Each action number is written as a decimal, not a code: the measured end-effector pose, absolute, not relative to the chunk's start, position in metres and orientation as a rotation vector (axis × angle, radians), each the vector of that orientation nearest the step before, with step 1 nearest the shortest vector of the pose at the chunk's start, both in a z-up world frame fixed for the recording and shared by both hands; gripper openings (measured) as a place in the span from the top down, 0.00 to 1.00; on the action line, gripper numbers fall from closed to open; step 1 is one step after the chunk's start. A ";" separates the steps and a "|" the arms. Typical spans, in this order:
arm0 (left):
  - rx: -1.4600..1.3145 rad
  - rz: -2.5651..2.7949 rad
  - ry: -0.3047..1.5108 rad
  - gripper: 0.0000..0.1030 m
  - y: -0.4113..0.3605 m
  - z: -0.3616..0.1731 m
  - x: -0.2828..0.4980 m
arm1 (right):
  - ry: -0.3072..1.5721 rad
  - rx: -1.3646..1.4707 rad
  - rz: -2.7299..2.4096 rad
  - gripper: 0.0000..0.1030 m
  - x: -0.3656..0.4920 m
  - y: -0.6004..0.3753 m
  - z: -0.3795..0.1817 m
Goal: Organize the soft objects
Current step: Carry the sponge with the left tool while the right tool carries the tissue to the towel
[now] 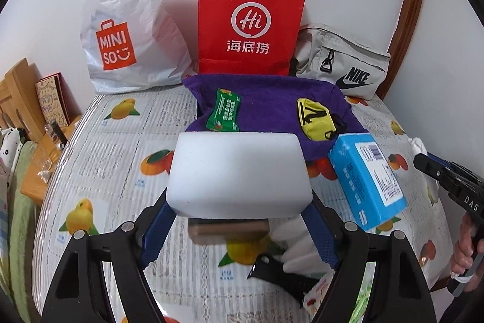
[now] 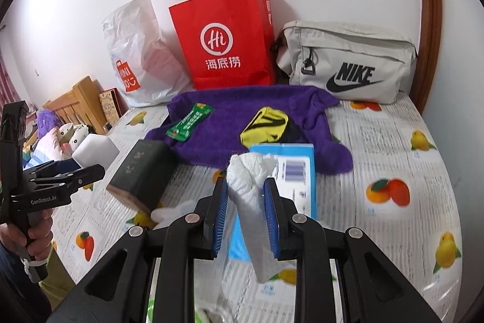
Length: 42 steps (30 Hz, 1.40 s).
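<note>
L gripper [image 1: 239, 220] fingers spread wide; R gripper [image 2: 245, 217] fingers nearly closed.

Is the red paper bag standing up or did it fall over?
Standing up. The red paper bag is upright against the wall, its white handles pointing up, behind the purple towel.

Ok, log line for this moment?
left tongs: shut on white sponge block | right tongs: shut on crumpled tissue | both above table
</note>
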<state>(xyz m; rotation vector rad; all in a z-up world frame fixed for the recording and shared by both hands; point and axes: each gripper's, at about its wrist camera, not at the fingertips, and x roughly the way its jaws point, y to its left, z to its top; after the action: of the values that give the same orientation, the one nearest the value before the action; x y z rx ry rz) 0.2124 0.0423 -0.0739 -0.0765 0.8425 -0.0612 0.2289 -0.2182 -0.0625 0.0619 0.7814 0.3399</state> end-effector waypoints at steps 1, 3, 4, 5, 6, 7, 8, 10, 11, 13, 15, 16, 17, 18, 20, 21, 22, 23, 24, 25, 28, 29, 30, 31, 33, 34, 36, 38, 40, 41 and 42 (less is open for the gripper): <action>-0.076 -0.060 0.844 0.23 0.042 -0.073 0.216 | 0.780 0.064 0.340 0.76 0.232 -0.218 -0.062; -0.074 -0.059 0.845 0.23 0.042 -0.072 0.225 | 0.778 0.074 0.342 0.76 0.242 -0.219 -0.062; -0.074 -0.057 0.845 0.23 0.042 -0.072 0.229 | 0.777 0.077 0.342 0.76 0.247 -0.219 -0.061; -0.073 -0.056 0.846 0.23 0.042 -0.071 0.232 | 0.776 0.078 0.339 0.76 0.252 -0.220 -0.061; -0.073 -0.055 0.848 0.23 0.042 -0.071 0.236 | 0.776 0.079 0.336 0.76 0.256 -0.221 -0.062; -0.074 -0.056 0.850 0.23 0.043 -0.071 0.240 | 0.777 0.080 0.335 0.76 0.261 -0.222 -0.061; -0.074 -0.055 0.852 0.23 0.042 -0.071 0.244 | 0.778 0.080 0.333 0.76 0.266 -0.224 -0.062; -0.073 -0.050 0.856 0.23 0.042 -0.072 0.252 | 0.777 0.074 0.330 0.76 0.276 -0.226 -0.062; -0.074 -0.050 0.859 0.23 0.042 -0.073 0.256 | 0.777 0.069 0.329 0.76 0.280 -0.225 -0.061; -0.079 -0.048 0.865 0.23 0.041 -0.073 0.265 | 0.774 0.061 0.325 0.76 0.290 -0.226 -0.061; -0.079 -0.048 0.869 0.23 0.040 -0.075 0.273 | 0.774 0.058 0.323 0.76 0.301 -0.227 -0.061; -0.076 -0.047 0.873 0.23 0.039 -0.076 0.278 | 0.773 0.055 0.323 0.76 0.306 -0.227 -0.061; -0.072 -0.045 0.875 0.23 0.038 -0.077 0.282 | 0.772 0.053 0.321 0.76 0.308 -0.227 -0.062; -0.070 -0.045 0.877 0.23 0.037 -0.077 0.286 | 0.771 0.052 0.319 0.76 0.312 -0.228 -0.062; -0.070 -0.046 0.878 0.23 0.035 -0.078 0.294 | 0.774 0.053 0.318 0.76 0.322 -0.230 -0.063; -0.073 -0.047 0.878 0.23 0.035 -0.078 0.297 | 0.775 0.054 0.318 0.76 0.325 -0.230 -0.064; -0.076 -0.048 0.881 0.23 0.035 -0.079 0.301 | 0.776 0.054 0.318 0.76 0.329 -0.230 -0.065; -0.082 -0.048 0.884 0.23 0.035 -0.080 0.306 | 0.778 0.054 0.318 0.76 0.334 -0.231 -0.066; -0.084 -0.047 0.886 0.23 0.035 -0.080 0.309 | 0.780 0.052 0.319 0.76 0.338 -0.231 -0.067; -0.087 -0.046 0.890 0.23 0.035 -0.082 0.314 | 0.785 0.049 0.319 0.76 0.344 -0.230 -0.069; -0.098 -0.053 0.901 0.23 0.036 -0.086 0.325 | 0.798 0.035 0.320 0.76 0.355 -0.228 -0.073; -0.103 -0.056 0.907 0.23 0.036 -0.088 0.329 | 0.802 0.030 0.322 0.76 0.360 -0.228 -0.075; -0.106 -0.056 0.912 0.23 0.036 -0.089 0.333 | 0.807 0.028 0.323 0.76 0.364 -0.227 -0.077; -0.110 -0.056 0.917 0.23 0.037 -0.091 0.337 | 0.813 0.026 0.323 0.76 0.370 -0.227 -0.080; -0.112 -0.058 0.925 0.23 0.037 -0.095 0.344 | 0.823 0.027 0.323 0.76 0.378 -0.227 -0.084; -0.112 -0.058 0.929 0.23 0.037 -0.096 0.348 | 0.828 0.030 0.324 0.76 0.382 -0.227 -0.086; -0.104 -0.056 0.933 0.23 0.037 -0.098 0.355 | 0.839 0.035 0.326 0.76 0.390 -0.228 -0.091; -0.100 -0.052 0.937 0.23 0.037 -0.100 0.362 | 0.852 0.032 0.328 0.76 0.399 -0.227 -0.095; -0.104 -0.051 0.945 0.23 0.037 -0.102 0.369 | 0.863 0.030 0.324 0.76 0.407 -0.226 -0.100; -0.107 -0.050 0.949 0.23 0.037 -0.103 0.373 | 0.873 0.033 0.324 0.76 0.412 -0.226 -0.103; -0.109 -0.050 0.952 0.23 0.037 -0.104 0.376 | 0.882 0.036 0.327 0.76 0.416 -0.226 -0.105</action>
<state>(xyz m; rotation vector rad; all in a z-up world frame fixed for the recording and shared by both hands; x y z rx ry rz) 0.3755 0.0371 -0.1042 -0.1088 0.9521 -0.0499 0.4156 -0.2260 -0.1052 0.0364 0.8816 0.3275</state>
